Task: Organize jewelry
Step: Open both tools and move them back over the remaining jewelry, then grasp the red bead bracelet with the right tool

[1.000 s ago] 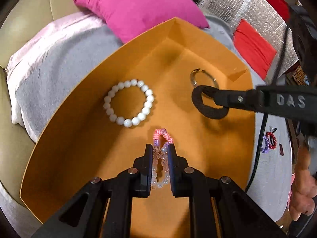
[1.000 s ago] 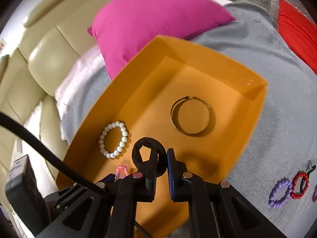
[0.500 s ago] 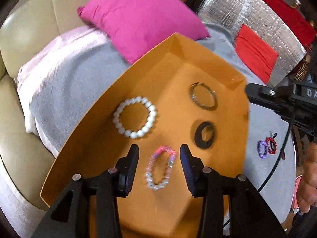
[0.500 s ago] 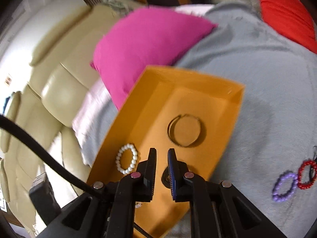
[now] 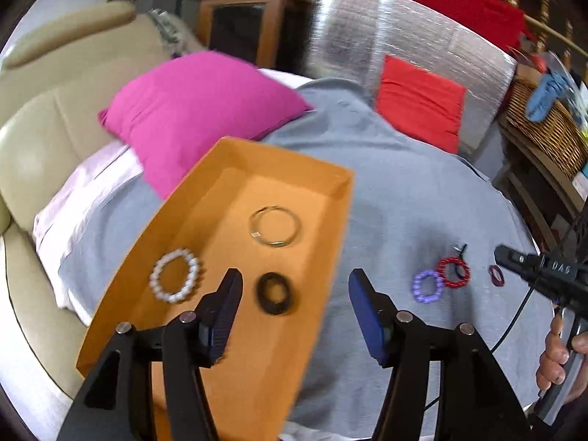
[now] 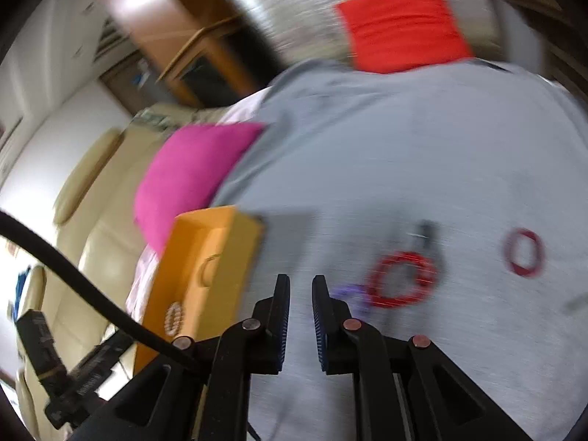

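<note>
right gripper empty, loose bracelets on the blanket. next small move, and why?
Probably open the right gripper and lower it onto the red bead bracelet just ahead. Its jaws are nearly shut on nothing, and that bracelet and the purple one lie on the grey blanket, outside the orange tray.

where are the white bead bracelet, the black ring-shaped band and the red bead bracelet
white bead bracelet [image 5: 175,275]: left wrist view, on its lower-left beads
black ring-shaped band [image 5: 275,293]: left wrist view, on its rim
red bead bracelet [image 5: 454,272]: left wrist view, on its beaded loop
</note>
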`<state>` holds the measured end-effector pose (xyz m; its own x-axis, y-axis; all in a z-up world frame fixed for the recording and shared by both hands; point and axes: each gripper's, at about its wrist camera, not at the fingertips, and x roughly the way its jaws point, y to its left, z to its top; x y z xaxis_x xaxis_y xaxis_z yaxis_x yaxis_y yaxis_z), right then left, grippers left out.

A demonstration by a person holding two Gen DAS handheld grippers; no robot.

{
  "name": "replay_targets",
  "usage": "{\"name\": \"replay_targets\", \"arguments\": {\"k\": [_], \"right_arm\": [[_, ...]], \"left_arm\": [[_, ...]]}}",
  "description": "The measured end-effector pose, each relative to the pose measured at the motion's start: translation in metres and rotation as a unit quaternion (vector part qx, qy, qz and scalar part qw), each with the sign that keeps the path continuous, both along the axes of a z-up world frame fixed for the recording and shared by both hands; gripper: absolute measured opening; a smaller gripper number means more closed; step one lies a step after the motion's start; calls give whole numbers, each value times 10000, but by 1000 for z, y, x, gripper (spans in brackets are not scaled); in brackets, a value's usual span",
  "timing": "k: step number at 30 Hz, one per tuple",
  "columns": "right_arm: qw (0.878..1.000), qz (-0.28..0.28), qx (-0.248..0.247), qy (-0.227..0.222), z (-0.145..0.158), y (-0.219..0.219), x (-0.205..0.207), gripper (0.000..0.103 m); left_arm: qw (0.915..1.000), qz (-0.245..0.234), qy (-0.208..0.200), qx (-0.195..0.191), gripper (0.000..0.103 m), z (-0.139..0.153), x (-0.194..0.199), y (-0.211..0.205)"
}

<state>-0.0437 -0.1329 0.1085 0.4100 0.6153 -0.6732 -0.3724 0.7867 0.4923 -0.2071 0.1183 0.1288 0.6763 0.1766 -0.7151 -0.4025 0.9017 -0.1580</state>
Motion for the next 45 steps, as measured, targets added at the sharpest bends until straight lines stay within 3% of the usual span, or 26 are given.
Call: {"name": "replay_targets", "arguments": {"k": [7,18,24,27,33,43,45], "right_arm": [[9931,-992,418,470,-35,-107,19,17],[9802,-1623,501,1022,-62,-180,51,17],[9838,-1283,466,1159,-67,-159,54,17],[9881,-964,318,1155,-70,-130,52,25],[9921,-486,274,1122,-70,-73,56,26],[9907,-734,-192,1125,-85,-30,64,26],[9905,-790,-190,1107,-87,-28,64,21]], "left_arm": [[9976,-596,162,320,62,-2,42,-60],[9921,-1080,435,474,62,-45,101,-117],[9884,-1276,823,4,62,-91,116,-117],[9863,-1393,882,-77,62,-98,119,-119],[9835,-1543,944,14,62,-101,115,-121],[9830,-1564,959,6,62,-101,113,-114],[9829,-1582,942,-2,62,-101,114,-115]]}}
